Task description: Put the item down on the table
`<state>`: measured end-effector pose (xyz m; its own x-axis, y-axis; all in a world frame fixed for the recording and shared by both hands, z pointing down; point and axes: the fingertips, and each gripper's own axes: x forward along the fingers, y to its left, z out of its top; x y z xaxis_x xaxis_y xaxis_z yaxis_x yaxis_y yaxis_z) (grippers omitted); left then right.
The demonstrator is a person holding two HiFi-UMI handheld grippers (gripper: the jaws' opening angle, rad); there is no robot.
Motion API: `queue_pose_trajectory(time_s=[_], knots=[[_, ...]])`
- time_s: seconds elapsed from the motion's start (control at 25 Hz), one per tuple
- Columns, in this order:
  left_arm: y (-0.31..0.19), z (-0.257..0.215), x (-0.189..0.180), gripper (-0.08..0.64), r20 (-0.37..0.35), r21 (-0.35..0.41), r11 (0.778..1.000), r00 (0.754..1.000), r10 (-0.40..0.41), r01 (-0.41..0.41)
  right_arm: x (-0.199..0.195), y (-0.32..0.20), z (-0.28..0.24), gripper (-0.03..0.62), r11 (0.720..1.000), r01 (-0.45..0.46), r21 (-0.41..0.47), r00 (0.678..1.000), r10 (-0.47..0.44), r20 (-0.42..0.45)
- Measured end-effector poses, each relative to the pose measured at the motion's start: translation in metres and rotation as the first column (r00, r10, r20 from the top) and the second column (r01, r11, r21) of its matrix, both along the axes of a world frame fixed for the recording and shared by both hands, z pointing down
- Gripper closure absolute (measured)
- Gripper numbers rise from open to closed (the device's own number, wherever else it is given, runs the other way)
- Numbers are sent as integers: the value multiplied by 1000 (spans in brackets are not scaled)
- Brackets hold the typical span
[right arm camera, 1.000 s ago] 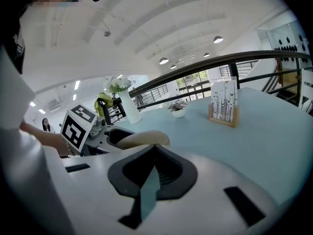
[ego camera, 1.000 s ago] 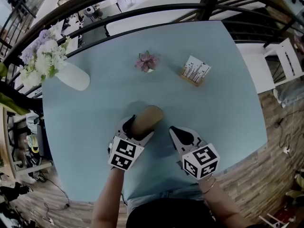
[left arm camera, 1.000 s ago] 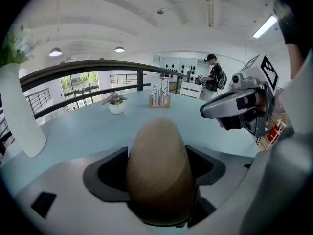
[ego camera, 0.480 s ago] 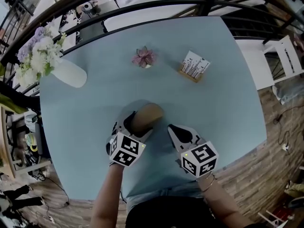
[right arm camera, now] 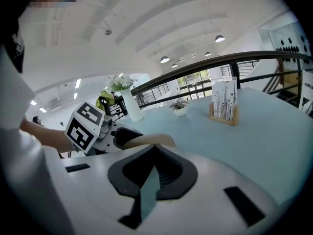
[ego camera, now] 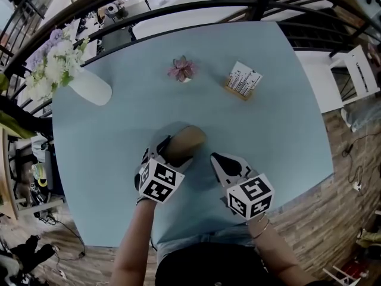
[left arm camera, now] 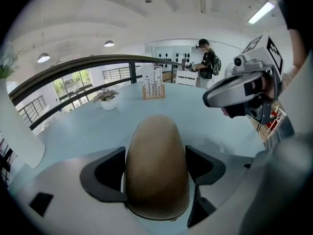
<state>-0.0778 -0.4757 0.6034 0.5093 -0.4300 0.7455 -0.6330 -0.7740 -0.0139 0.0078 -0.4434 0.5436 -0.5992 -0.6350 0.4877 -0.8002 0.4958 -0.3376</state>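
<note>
A brown, smooth, egg-shaped item (ego camera: 186, 142) is held over the light blue table (ego camera: 286, 118) near its front edge. My left gripper (ego camera: 169, 154) is shut on the brown item (left arm camera: 156, 165), with one dark jaw pressed against each side and the rounded end sticking out forward. I cannot tell whether the item touches the tabletop. To its right my right gripper (ego camera: 222, 161) is shut, its jaws meeting with nothing between them (right arm camera: 154, 150). From that gripper's view the item (right arm camera: 151, 140) and the left gripper's marker cube (right arm camera: 85, 126) lie just to the left.
A white vase of flowers (ego camera: 89, 87) lies at the table's far left. A small pink potted plant (ego camera: 181, 70) and a wooden card holder (ego camera: 243, 82) stand at the back. A dark railing (ego camera: 178, 8) curves behind the table. A person (left arm camera: 208, 62) stands far off.
Both grippers and the brown item stay almost where they were; the head view has only shifted slightly.
</note>
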Motion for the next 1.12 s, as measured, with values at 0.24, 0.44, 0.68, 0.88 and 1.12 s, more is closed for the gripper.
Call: queue_pose_trajectory(time_s=[0.24,0.44,0.68,0.88,1.12], knots=[[5,-32,-2,176,-104,11,996,991,-82,84,5,7,-20,586,999,-18,31,1000,18,7],[9,-92,0,178,-271,48,982,949,-161,180,5,13,-42,586,997,-2,78,1000,2,1],[31,-155,-1,178,-449,74,960,869,-211,271,-6,23,-77,586,988,47,144,999,-49,6],[56,-182,-8,351,-493,123,941,842,-217,315,-20,33,-105,586,975,93,200,995,-97,11],[82,-195,-14,431,-533,124,919,807,-255,373,-36,49,-126,586,958,156,242,986,-164,13]])
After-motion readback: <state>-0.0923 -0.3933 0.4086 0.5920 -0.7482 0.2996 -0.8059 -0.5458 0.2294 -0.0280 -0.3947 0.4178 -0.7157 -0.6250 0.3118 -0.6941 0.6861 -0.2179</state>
